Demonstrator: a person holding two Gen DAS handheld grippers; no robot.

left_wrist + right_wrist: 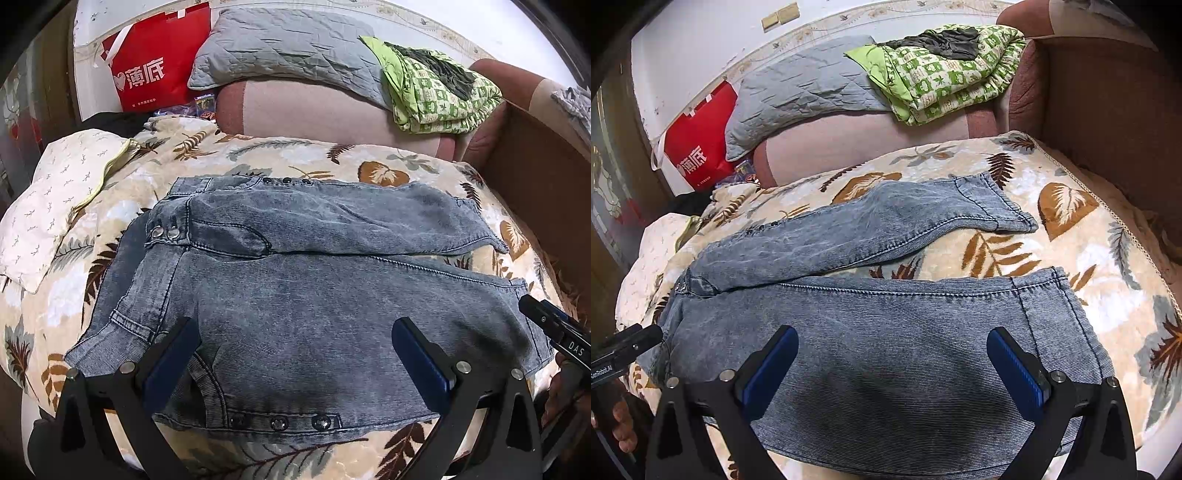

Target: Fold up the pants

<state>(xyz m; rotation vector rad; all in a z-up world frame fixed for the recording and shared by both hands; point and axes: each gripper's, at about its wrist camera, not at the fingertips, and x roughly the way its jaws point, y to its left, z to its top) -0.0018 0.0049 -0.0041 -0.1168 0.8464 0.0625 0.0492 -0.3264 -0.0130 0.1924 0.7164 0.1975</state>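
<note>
pants beneath both spread claws

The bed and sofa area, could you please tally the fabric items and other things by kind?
Jeans: 1
Leaf-print blanket: 1
Grey quilted pillow: 1
Green patterned quilt: 1
White sprig-print pillow: 1
Red shopping bag: 1
Total: 6

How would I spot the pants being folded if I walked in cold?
Look at the bed with the leaf-patterned blanket. Spread flat across its middle lie the pants, legs apart, right in front of both open grippers. They are the only faded blue denim there, with metal studs, unlike the green checked quilt farther back.
</note>
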